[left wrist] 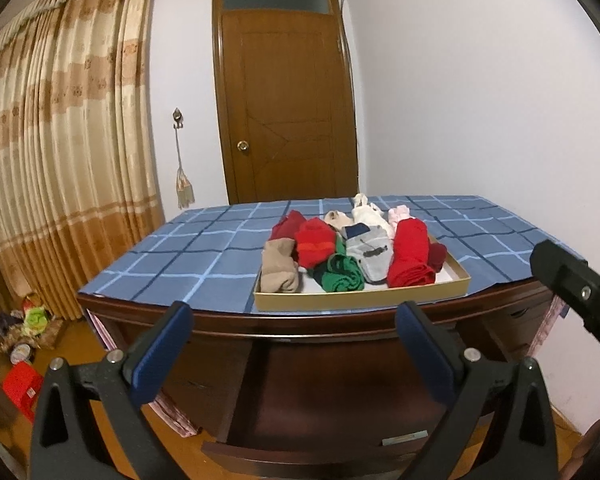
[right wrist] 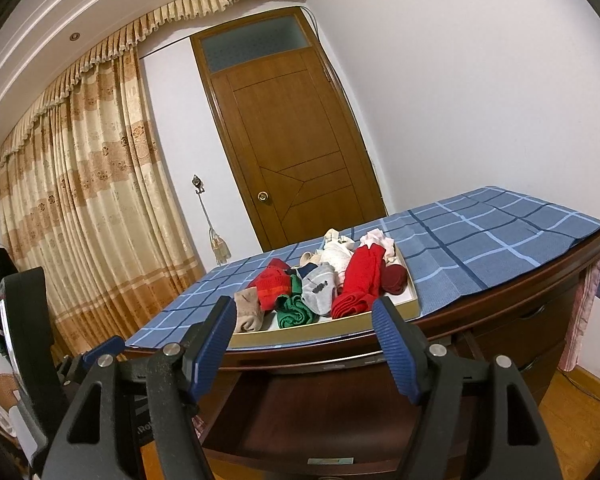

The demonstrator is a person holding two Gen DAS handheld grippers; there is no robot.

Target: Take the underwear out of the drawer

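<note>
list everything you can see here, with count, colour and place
tray: one, tan, shallow, near the desk's front edge
rolled garments: about ten, red, green, grey, beige, white, pink, piled in the tray
tablecloth: one, blue check, over the desk top
desk: one, dark wood, central drawer pulled open below
door: one, brown, shut, behind the desk
curtain: one, beige-gold, left wall
left gripper: open, empty, before the desk
right gripper: open, empty, before the desk
</note>
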